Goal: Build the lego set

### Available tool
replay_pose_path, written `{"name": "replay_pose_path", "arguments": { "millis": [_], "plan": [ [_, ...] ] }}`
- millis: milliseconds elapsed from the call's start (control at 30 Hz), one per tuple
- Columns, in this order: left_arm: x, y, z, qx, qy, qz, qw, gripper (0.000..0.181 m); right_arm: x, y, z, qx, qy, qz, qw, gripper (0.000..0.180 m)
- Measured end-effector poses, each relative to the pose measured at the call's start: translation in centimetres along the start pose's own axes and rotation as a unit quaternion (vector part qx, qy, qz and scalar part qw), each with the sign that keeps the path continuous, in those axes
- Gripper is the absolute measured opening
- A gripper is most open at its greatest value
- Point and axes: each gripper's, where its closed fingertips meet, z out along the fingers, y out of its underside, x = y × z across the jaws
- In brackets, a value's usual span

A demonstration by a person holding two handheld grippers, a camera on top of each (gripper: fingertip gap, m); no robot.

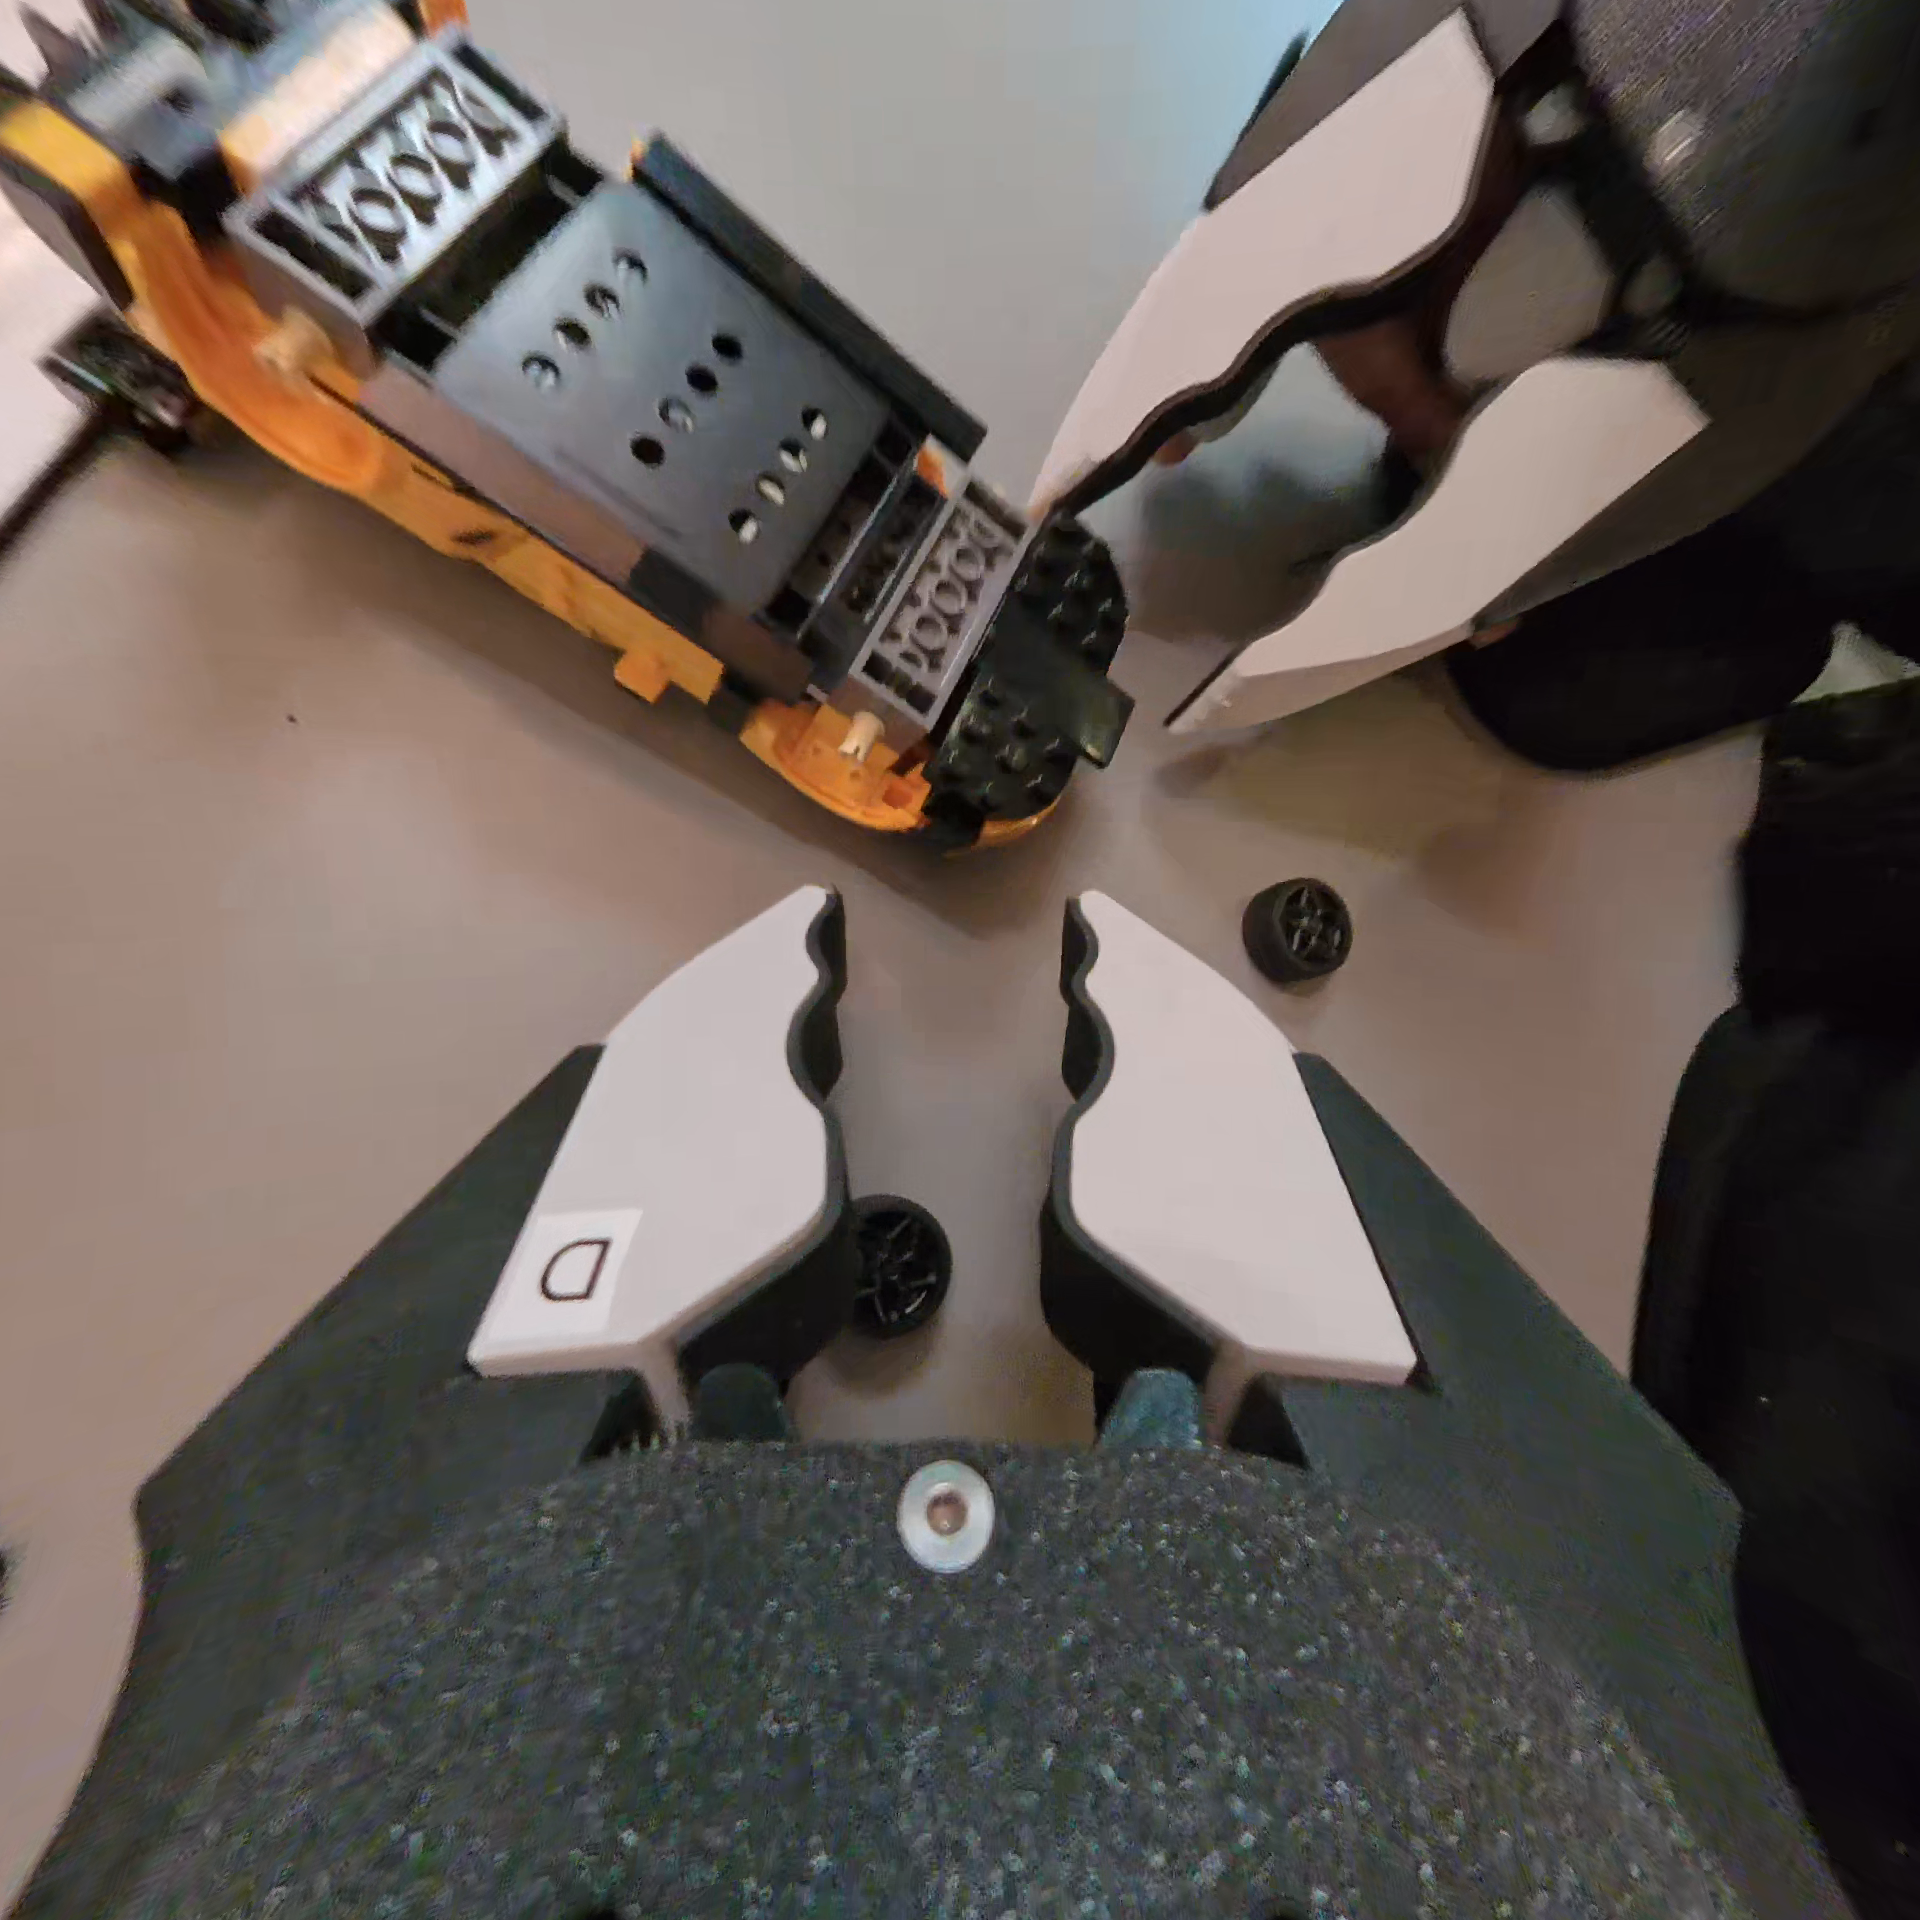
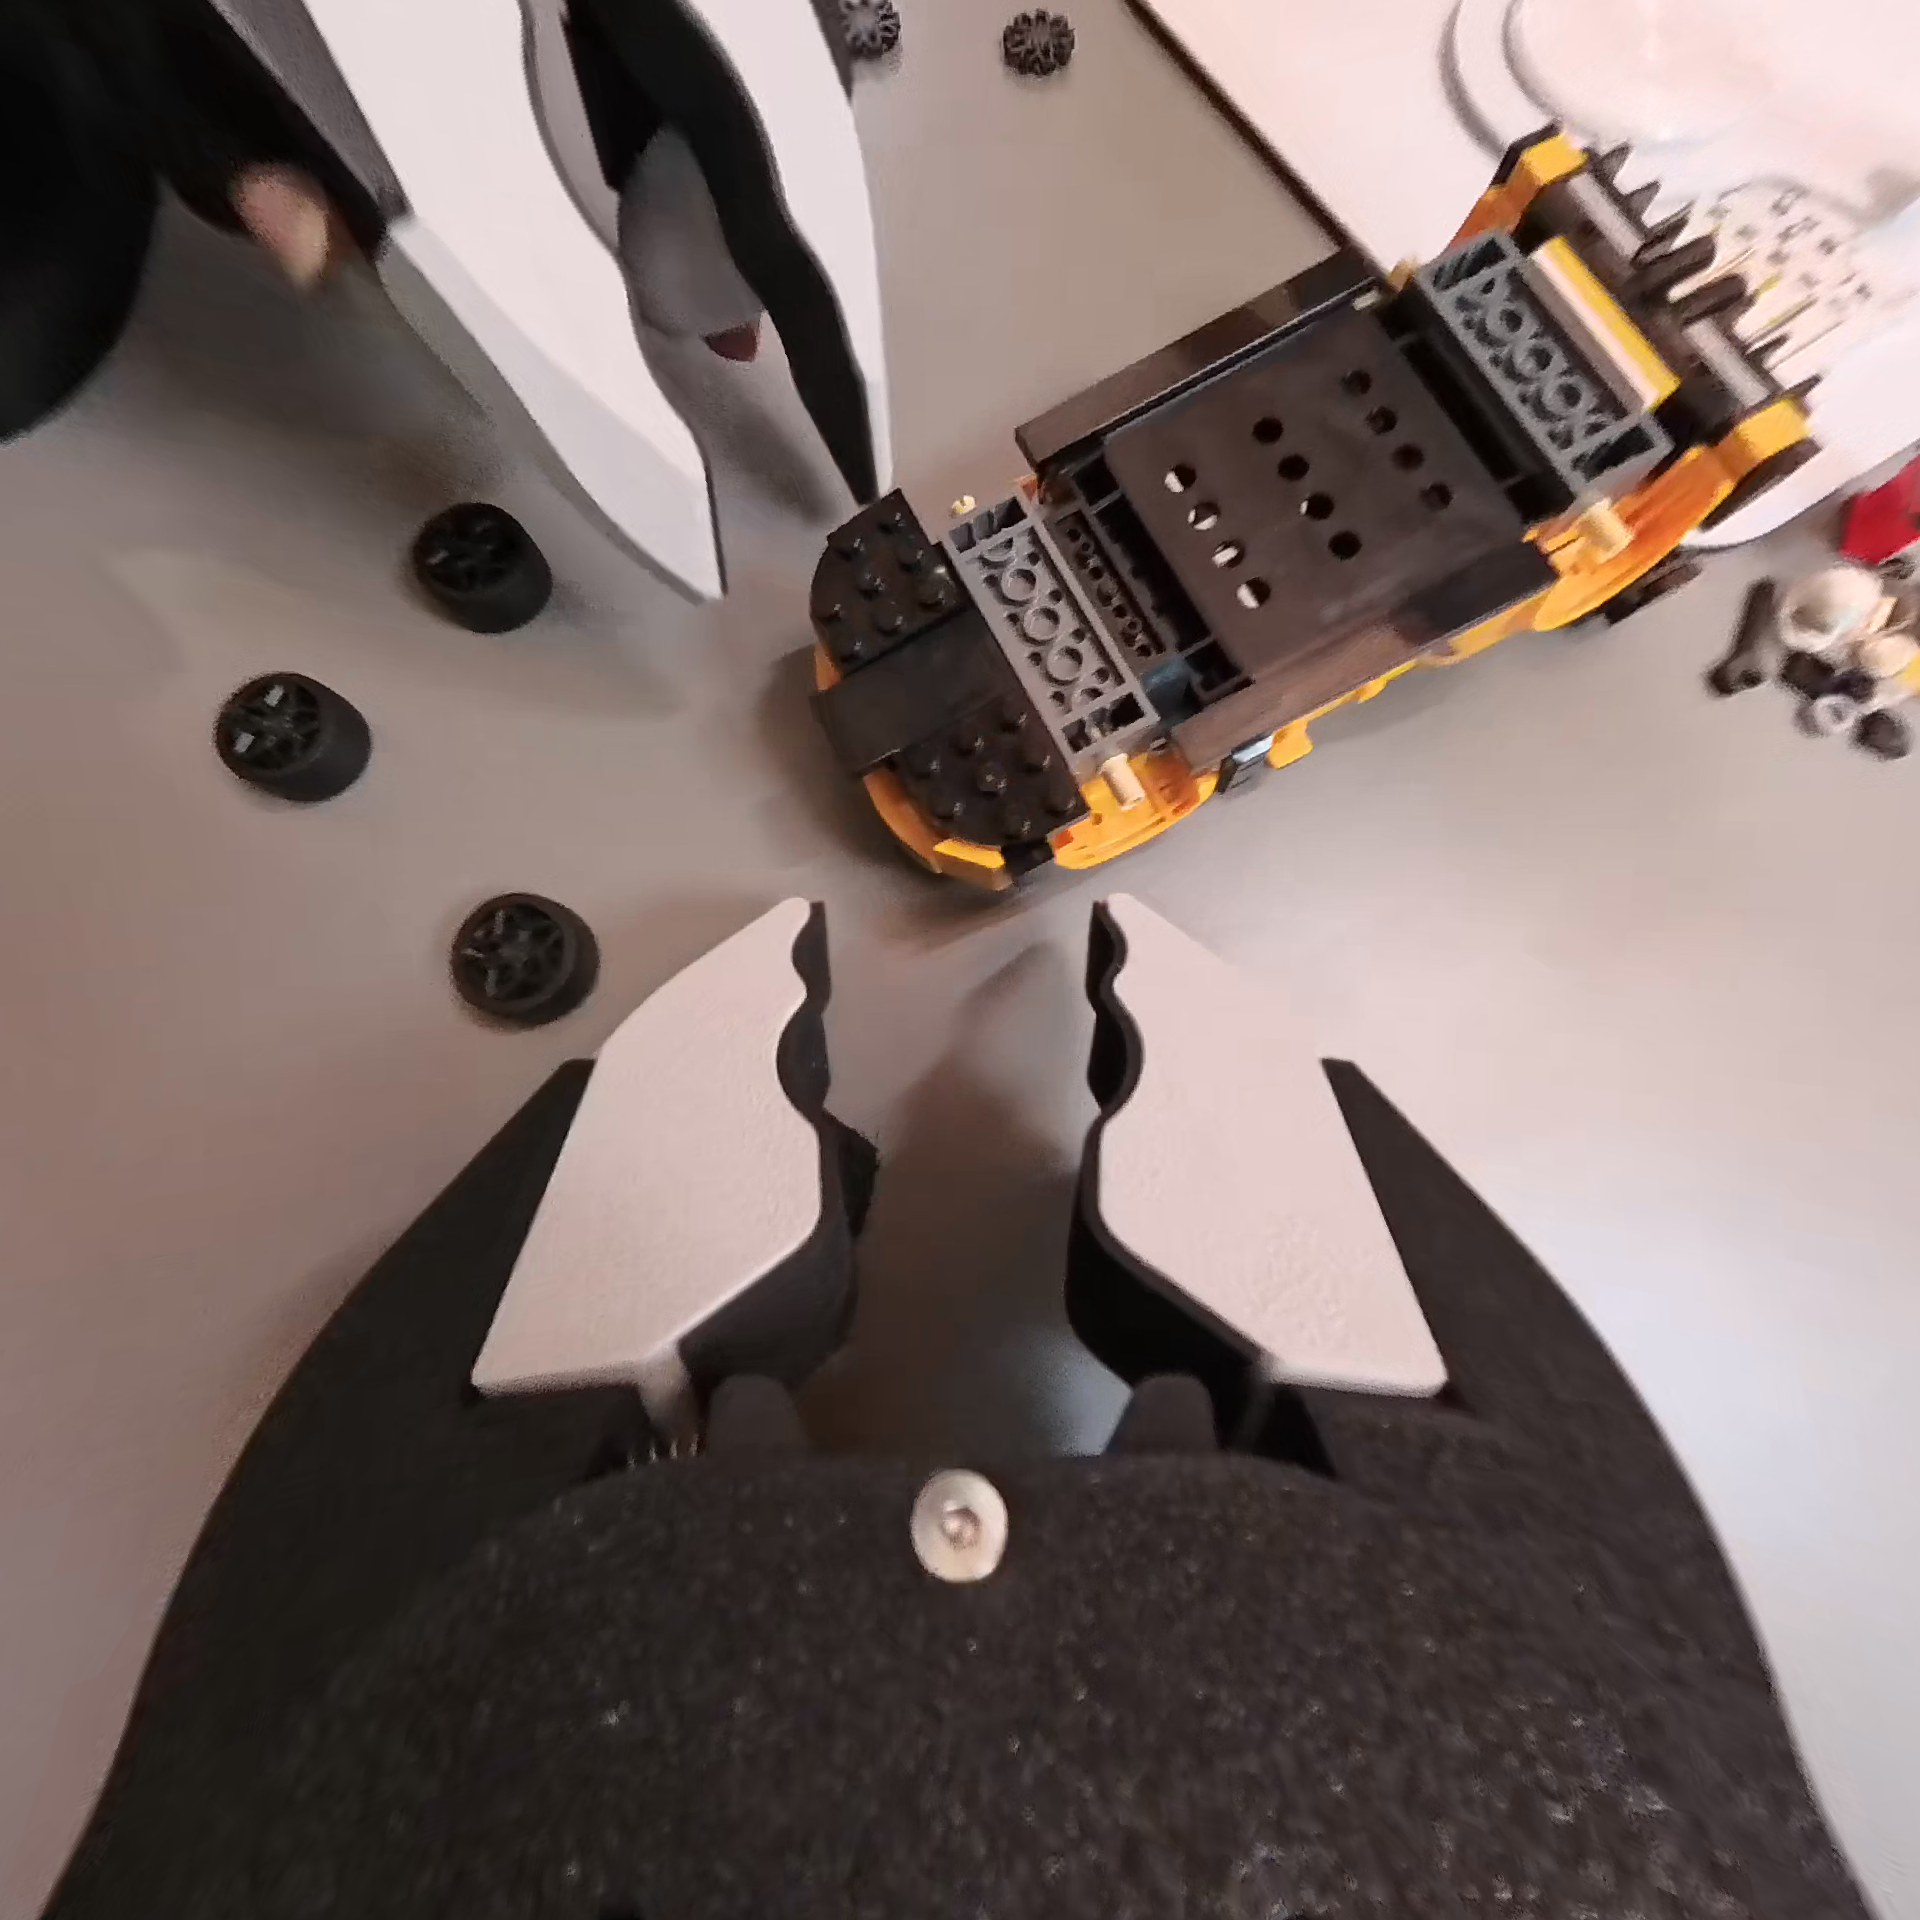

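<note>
An orange and black lego car (image 1: 665, 416) lies upside down on the grey table, its black and grey underside up; it also shows in the right wrist view (image 2: 1247, 551). Its axle pins carry no wheels. Black wheels lie loose: one (image 1: 1297, 928) right of my left gripper, one (image 1: 902, 1265) under it, three (image 2: 480, 566) (image 2: 291, 736) (image 2: 523, 958) in the right wrist view. My left gripper (image 1: 951, 914) is open and empty just short of the car's studded black nose. My right gripper (image 2: 956, 914) is open and empty, also close to the nose.
A heap of small black, white and red parts (image 2: 1839, 665) lies right of the car. Two small black gears (image 2: 1039, 42) lie at the far edge. White sheets (image 2: 1351, 125) lie behind the car. A person's dark clothing (image 1: 1818, 1039) fills the right side. Tip to tip, the grippers are about 8 cm apart.
</note>
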Motion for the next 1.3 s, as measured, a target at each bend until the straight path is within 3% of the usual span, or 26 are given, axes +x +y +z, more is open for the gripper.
{"name": "replay_pose_path", "arguments": {
  "millis": [233,900,1100,1233,1300],
  "plan": [
    [0.5,0.1,1.7,-0.020,0.035,-0.034,0.999,0.039,-0.2,0.2,0.7,-0.008,-0.027,0.042,0.999,0.048],
    [2.7,-1.9,3.7,-0.005,0.057,-0.001,0.998,0.032,2.6,0.8,-2.3,0.018,0.078,-0.030,0.996,0.059],
    [0.1,-2.1,1.1,-0.013,-0.034,0.138,0.990,0.039,1.9,1.0,-2.2,0.010,0.078,-0.036,0.996,0.070],
    [-4.3,-3.5,-1.6,-0.022,-0.115,0.257,0.959,0.062,1.6,0.6,-2.3,0.012,0.075,-0.036,0.996,0.070],
    [-6.1,-4.1,-2.2,-0.040,-0.119,0.315,0.941,0.076,1.5,0.5,-2.4,0.018,0.068,-0.028,0.997,0.069]
  ]
}}
